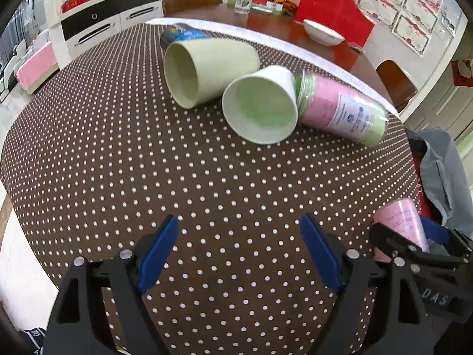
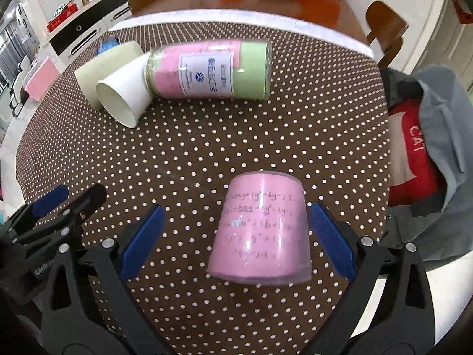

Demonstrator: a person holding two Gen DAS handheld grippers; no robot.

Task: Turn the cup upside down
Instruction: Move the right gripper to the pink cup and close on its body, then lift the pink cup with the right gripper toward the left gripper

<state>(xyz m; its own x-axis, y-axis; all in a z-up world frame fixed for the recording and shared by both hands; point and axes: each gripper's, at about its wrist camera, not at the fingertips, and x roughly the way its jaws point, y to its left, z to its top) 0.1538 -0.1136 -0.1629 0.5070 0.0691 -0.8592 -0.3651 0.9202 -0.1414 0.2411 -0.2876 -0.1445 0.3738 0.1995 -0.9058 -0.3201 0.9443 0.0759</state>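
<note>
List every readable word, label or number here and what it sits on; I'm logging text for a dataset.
"CAT": white letters on the red fabric at the table's right edge.
"DAS": raised letters on the right gripper body; the rest is cut off.
Pink cup: handwritten algebra, too faint to quote.
Clear cup sleeve: white label with a blue logo, print too blurred.
Left gripper body: small lettering, unreadable.
</note>
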